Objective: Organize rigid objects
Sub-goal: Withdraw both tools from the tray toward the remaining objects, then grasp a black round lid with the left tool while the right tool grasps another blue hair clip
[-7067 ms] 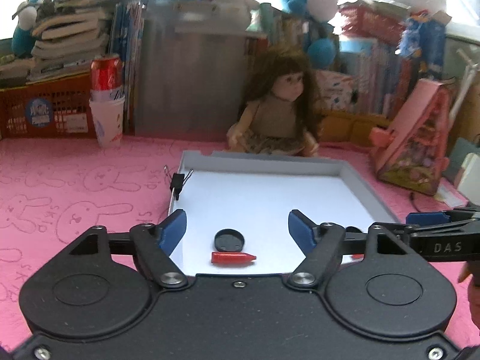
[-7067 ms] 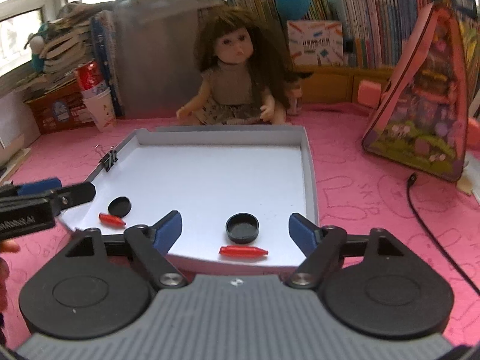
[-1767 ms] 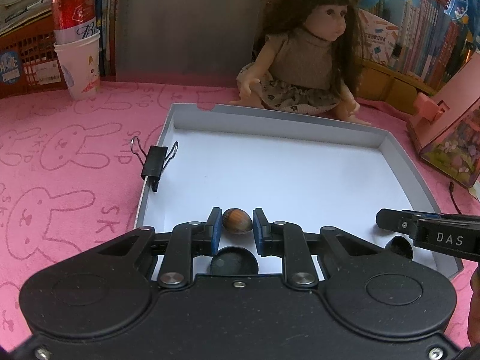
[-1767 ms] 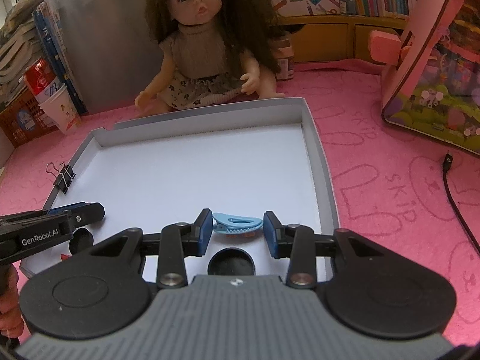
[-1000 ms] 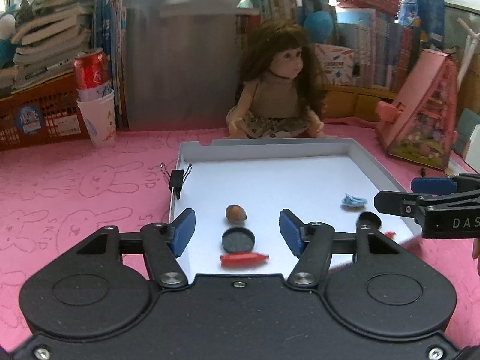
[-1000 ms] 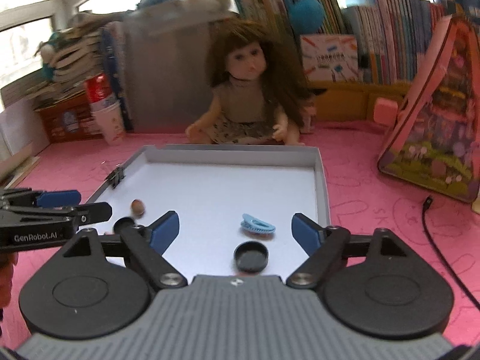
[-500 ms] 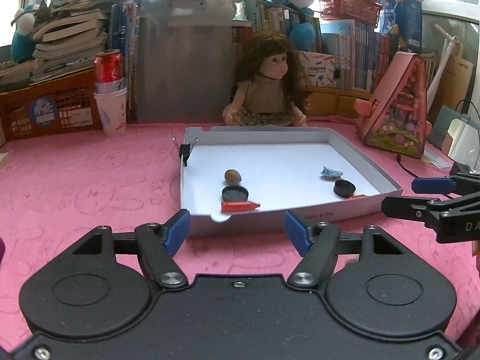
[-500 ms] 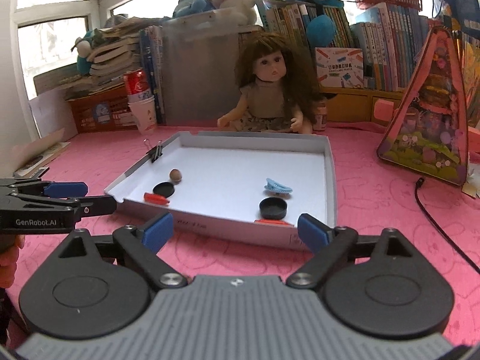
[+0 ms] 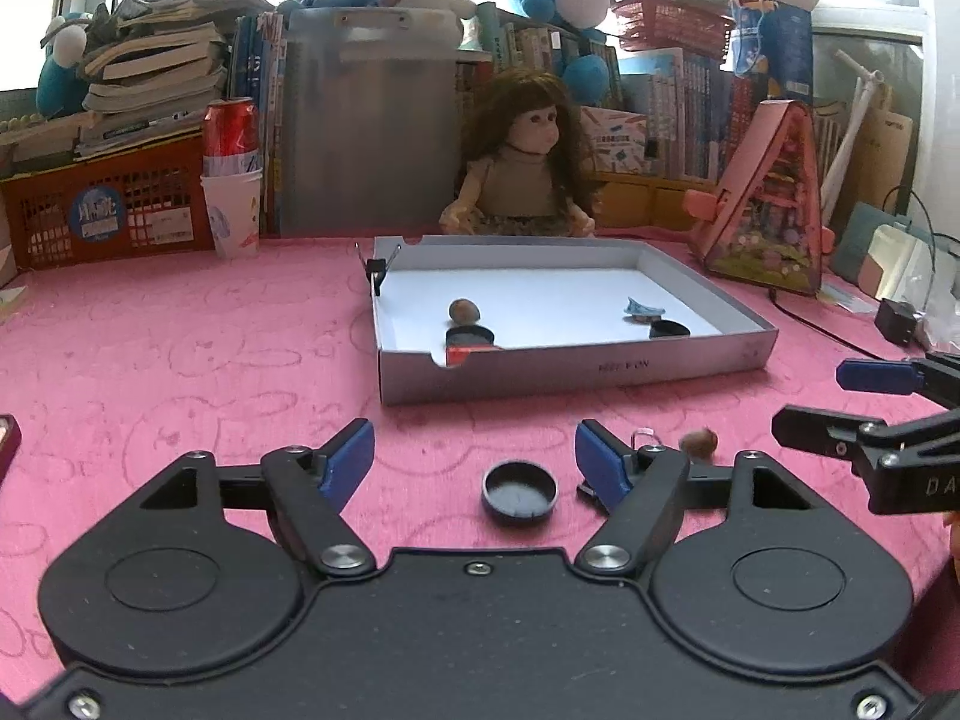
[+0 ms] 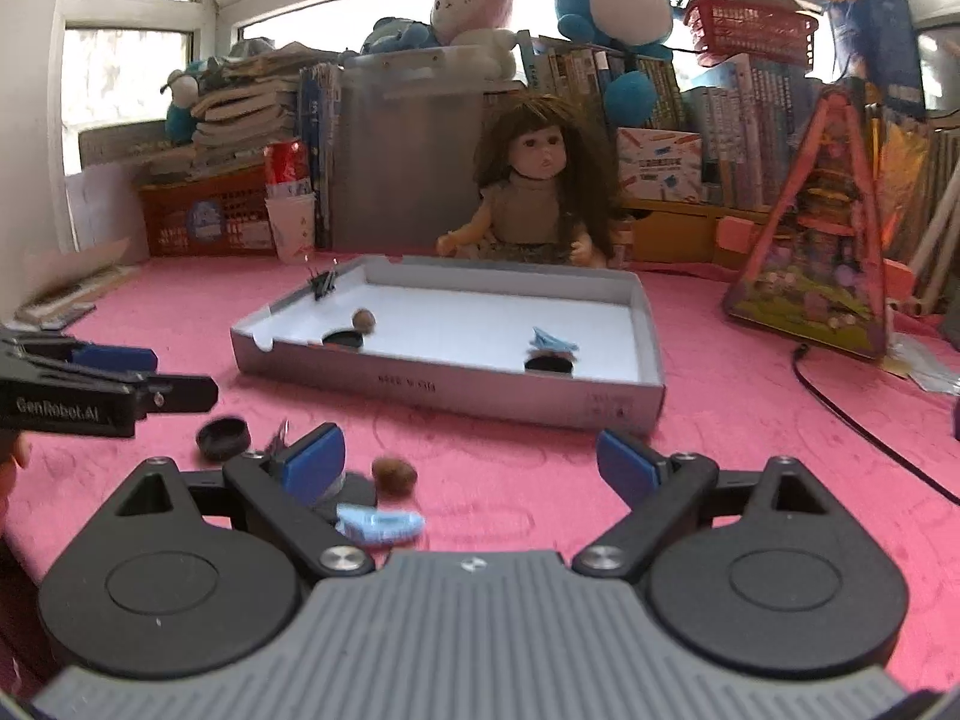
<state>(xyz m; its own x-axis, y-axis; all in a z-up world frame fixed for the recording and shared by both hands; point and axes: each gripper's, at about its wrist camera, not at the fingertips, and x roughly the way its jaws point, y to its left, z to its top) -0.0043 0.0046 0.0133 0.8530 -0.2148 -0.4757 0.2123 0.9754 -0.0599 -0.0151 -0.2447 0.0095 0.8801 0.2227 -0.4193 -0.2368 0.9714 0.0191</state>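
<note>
Both grippers hang low over the pink cloth (image 9: 180, 324), short of the near wall of the grey tray (image 9: 576, 367), and neither holds anything. The left gripper (image 9: 474, 459) has just been spreading its jaws; a black cap (image 9: 519, 490) lies open side up on the cloth between its blue fingertips, touched by neither. The right gripper (image 10: 471, 465) stands wide and released, with a brown nut (image 10: 394, 473) on the cloth just inside its left finger and a light blue clip (image 10: 379, 525) lying close to the gripper body — blurred, so its exact outline is hard to read. A second black cap (image 10: 223, 438) sits on the cloth further left, below the left gripper's tip as seen from the right wrist. Inside the tray, toward its left near corner, lie a nut (image 9: 464, 311), a dark cap (image 9: 469, 335) and a red piece (image 9: 465, 353) at the notch in the near wall; toward the right side lie a blue clip (image 9: 643, 308) and another cap (image 9: 669, 329). A black binder clip (image 9: 375, 269) grips the tray's left wall near the far corner. A doll (image 9: 528, 180) sits behind the far wall.
</note>
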